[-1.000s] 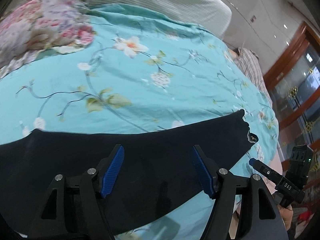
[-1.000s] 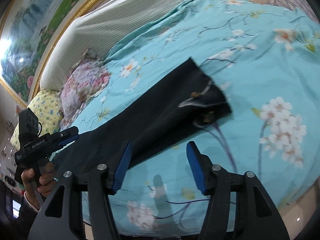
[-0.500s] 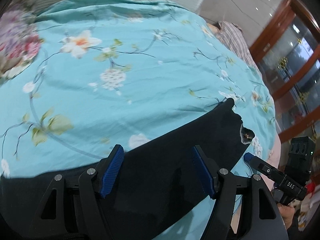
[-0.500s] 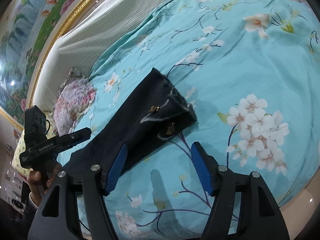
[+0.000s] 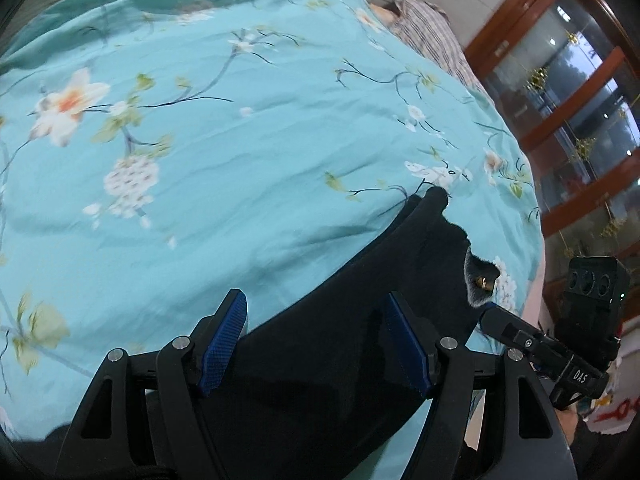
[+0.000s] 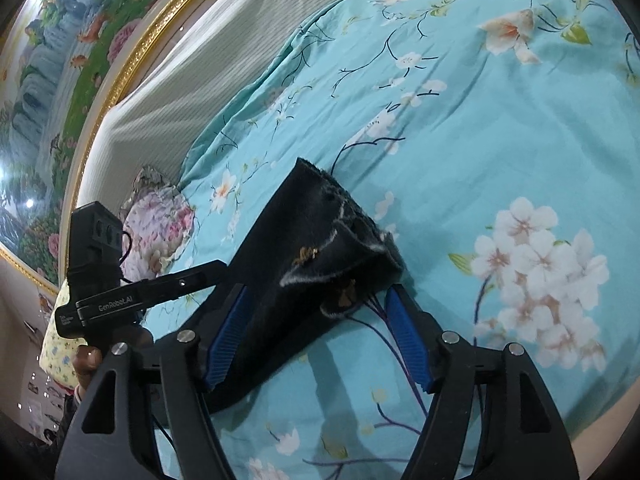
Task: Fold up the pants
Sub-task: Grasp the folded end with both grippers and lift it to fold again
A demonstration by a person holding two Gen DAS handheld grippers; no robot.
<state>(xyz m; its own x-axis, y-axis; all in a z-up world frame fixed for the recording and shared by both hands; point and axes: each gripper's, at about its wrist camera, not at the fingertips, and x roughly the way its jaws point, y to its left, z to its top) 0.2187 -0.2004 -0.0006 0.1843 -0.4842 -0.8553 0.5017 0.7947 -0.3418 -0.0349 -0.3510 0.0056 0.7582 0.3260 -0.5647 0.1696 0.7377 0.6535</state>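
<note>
My own frame cuts off the near part of the black pants [image 5: 360, 360]. Both my left tongs [image 5: 316, 340] and right tongs [image 6: 316, 336] gape wide, gripping nothing, the waistband [image 6: 340, 240] lying between the right fingers.

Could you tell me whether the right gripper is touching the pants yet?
Cannot tell. In the right wrist view the open right gripper straddles the waist end of the pants, but no clear contact or gap shows at its fingers.
</note>
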